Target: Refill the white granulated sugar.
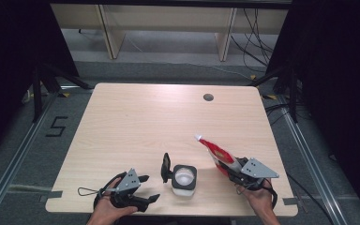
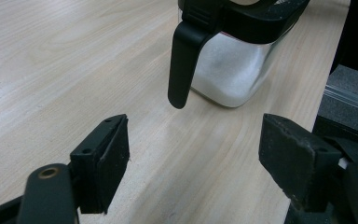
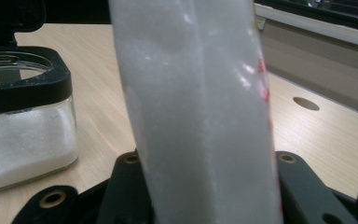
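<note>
Now the right tongs (image 1: 232, 169) clamp the pouch (image 1: 215, 152), right of the jar (image 1: 184, 180).

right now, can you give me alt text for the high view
A person holds a red and white pouch in the right gripper, tilted up beside an open glass jar of white granules on a wooden table. The left gripper rests near the jar, jaws open.

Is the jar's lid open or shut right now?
Open: the jar shows its white contents from above, its black lid flipped up at its left.
</note>
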The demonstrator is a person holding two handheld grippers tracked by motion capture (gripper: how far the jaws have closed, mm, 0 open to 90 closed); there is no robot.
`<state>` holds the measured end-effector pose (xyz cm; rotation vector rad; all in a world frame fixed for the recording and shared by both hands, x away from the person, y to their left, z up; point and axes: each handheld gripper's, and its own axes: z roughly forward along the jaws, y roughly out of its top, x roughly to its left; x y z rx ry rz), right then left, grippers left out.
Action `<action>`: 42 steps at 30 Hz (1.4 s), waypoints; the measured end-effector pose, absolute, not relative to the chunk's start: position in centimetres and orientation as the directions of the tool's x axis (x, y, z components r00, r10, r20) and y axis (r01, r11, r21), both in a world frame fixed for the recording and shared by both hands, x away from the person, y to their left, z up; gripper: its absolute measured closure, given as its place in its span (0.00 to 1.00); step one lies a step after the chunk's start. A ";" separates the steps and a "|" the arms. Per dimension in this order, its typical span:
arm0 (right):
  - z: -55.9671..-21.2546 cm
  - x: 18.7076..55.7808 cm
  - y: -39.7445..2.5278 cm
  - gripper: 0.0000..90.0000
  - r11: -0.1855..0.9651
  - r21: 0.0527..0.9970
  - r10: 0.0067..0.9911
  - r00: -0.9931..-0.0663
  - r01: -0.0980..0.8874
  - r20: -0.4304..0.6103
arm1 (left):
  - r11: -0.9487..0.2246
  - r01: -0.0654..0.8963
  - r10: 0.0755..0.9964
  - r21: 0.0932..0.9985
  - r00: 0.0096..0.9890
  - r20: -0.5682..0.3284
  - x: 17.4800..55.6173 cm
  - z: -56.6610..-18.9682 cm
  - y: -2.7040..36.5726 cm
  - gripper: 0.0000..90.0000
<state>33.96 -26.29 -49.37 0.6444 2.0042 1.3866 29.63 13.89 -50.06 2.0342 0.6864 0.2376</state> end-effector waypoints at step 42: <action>-48.4 30.5 -30.5 0.57 0.169 0.963 0.789 -0.614 0.211 -0.004 | -0.411 0.357 0.557 0.839 0.827 -0.079 29.7 -50.0 14.2 0.27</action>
